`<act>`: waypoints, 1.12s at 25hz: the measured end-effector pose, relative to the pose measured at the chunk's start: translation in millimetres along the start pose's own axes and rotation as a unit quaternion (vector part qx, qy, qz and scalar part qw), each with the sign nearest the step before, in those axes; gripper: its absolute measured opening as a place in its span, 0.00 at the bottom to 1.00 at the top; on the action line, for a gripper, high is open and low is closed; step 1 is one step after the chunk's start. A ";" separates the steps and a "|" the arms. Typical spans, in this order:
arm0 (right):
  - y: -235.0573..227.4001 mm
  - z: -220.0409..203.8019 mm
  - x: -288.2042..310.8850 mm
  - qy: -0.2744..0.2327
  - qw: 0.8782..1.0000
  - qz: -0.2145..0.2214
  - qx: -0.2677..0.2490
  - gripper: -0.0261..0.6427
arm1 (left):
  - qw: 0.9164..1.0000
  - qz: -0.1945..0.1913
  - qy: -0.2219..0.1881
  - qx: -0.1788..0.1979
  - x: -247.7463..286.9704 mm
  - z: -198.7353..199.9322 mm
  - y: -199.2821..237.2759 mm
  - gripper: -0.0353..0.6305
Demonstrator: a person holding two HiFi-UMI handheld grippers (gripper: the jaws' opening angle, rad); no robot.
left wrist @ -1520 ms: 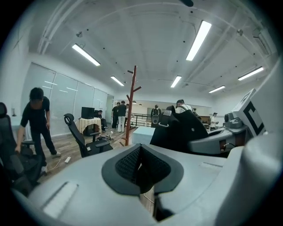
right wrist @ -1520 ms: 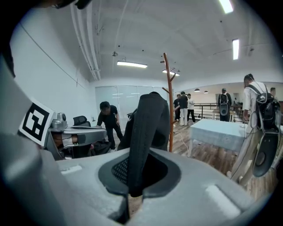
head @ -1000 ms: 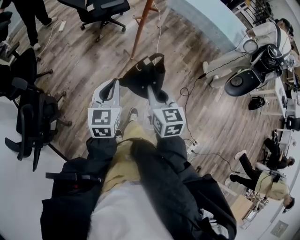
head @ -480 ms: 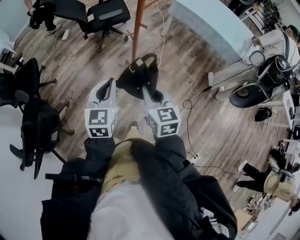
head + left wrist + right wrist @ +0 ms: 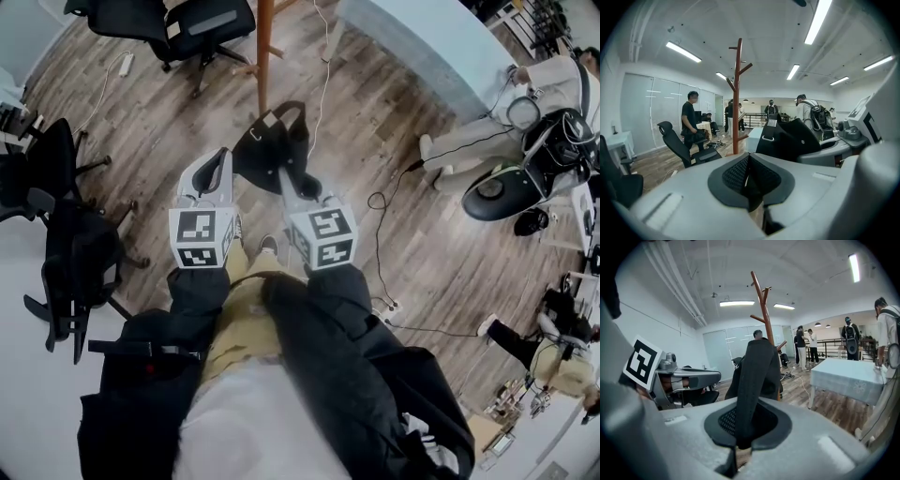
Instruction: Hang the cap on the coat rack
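Note:
A black cap [image 5: 275, 147] hangs in front of me over the wooden floor, and my right gripper [image 5: 284, 176] is shut on its brim. In the right gripper view the brim [image 5: 757, 380] stands up between the pads. My left gripper [image 5: 221, 161] is just left of the cap, shut with nothing in it; its pads [image 5: 740, 174] meet. The cap [image 5: 787, 138] shows at its right. The brown wooden coat rack [image 5: 263, 56] stands straight ahead, its bare branches [image 5: 737, 61] up high, and it also rises behind the cap [image 5: 763, 310].
Black office chairs stand ahead [image 5: 192, 23] and at the left [image 5: 66, 234]. A table with a pale blue cloth [image 5: 422, 37] is at the upper right, with cables [image 5: 375, 202] on the floor beside it. People sit at the right [image 5: 553, 94] and stand in the background [image 5: 689, 117].
Both grippers and the cap have come closer to the coat rack, whose pole now stands nearer in the view. The right gripper's hold on the brim is the same.

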State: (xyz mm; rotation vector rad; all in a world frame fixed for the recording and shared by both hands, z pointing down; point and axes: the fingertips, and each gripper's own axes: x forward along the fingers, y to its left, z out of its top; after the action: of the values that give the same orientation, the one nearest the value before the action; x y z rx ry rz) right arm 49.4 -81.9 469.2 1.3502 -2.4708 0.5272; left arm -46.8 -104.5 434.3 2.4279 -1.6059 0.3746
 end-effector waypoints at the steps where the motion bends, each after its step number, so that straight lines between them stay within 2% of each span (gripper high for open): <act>1: -2.4 0.3 3.5 0.002 1.000 -0.002 0.001 0.06 | 1.000 -0.003 0.001 -0.001 5.7 0.2 1.4 0.05; 11: -30.1 20.1 52.8 0.020 0.999 -0.049 0.004 0.06 | 0.998 -0.062 -0.005 -0.003 74.3 21.6 24.3 0.05; 18: -37.1 30.9 94.1 0.029 0.996 -0.080 0.012 0.06 | 0.996 -0.087 0.001 -0.009 104.2 25.0 60.0 0.05; 24: -45.4 27.7 114.5 0.046 0.993 -0.111 0.017 0.06 | 0.994 -0.109 0.012 -0.019 121.1 19.3 78.1 0.05; 28: -56.0 17.1 125.3 0.058 0.992 -0.113 0.018 0.06 | 0.993 -0.113 0.022 -0.019 131.2 12.0 76.0 0.05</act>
State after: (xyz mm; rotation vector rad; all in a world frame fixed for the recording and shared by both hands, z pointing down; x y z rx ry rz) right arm 29.8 -210.9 515.0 1.5418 -2.1913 0.5805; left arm -66.5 -251.7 467.5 2.5193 -1.2893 0.3522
